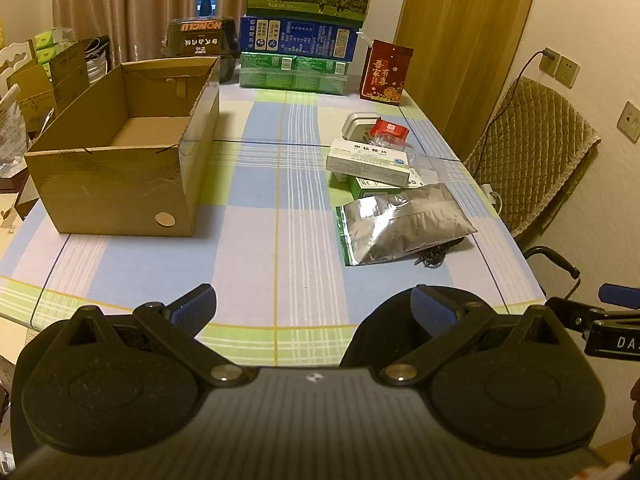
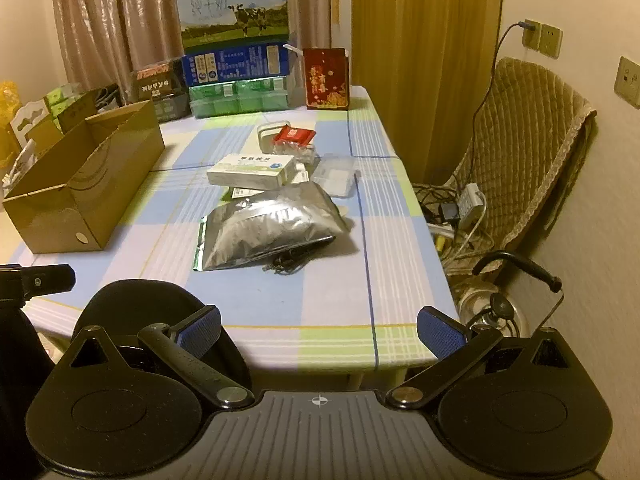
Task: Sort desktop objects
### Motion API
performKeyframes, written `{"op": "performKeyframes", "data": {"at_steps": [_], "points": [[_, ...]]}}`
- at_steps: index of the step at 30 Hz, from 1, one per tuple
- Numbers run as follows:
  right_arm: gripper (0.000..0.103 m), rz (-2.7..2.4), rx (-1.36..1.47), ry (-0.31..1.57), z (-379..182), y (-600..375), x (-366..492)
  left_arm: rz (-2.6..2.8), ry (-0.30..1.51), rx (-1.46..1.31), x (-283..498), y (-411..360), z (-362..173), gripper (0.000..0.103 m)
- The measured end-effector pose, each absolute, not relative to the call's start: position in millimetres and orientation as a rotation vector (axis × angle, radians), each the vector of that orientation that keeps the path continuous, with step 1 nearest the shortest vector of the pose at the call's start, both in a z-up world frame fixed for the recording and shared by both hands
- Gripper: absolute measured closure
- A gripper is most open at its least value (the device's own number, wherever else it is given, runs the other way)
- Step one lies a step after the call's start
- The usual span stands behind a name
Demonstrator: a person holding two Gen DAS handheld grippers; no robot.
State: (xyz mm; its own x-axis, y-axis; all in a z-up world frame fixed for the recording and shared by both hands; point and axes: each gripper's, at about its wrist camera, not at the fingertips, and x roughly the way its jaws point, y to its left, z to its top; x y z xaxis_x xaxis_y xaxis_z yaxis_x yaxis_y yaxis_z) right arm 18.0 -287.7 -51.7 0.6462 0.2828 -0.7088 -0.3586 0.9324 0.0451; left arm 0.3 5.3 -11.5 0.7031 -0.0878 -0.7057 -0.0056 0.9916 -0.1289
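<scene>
An open, empty cardboard box [image 1: 120, 160] stands on the left of the checked tablecloth [image 1: 260, 240]; it also shows in the right wrist view [image 2: 80, 184]. A pile lies to the right: a silver foil pouch [image 1: 400, 224] [image 2: 268, 228] over a black cord [image 2: 288, 264], a white medicine box [image 1: 368, 160] [image 2: 252, 170], a red packet [image 1: 388, 130] [image 2: 294, 134], a white plug adapter [image 1: 356, 124] and a clear plastic case [image 2: 336, 172]. My left gripper [image 1: 314, 304] and right gripper [image 2: 320, 328] are both open and empty, held over the table's near edge.
Stacked milk cartons [image 1: 304, 28], a black box [image 1: 200, 38] and a red box [image 1: 384, 72] stand along the far edge. A padded chair [image 2: 532, 152], a power strip with cables [image 2: 464, 208] and a kettle [image 2: 496, 312] are right of the table.
</scene>
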Motion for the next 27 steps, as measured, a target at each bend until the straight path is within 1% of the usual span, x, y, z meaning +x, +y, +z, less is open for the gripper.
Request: {"op": "performKeyframes", "data": {"at_steps": [27], "points": [[0.002,0.404,-0.111,0.808,-61.7,-289.2,26.3,-0.060,0.807,-0.127,6.9,6.7,-17.6,0.001]]}}
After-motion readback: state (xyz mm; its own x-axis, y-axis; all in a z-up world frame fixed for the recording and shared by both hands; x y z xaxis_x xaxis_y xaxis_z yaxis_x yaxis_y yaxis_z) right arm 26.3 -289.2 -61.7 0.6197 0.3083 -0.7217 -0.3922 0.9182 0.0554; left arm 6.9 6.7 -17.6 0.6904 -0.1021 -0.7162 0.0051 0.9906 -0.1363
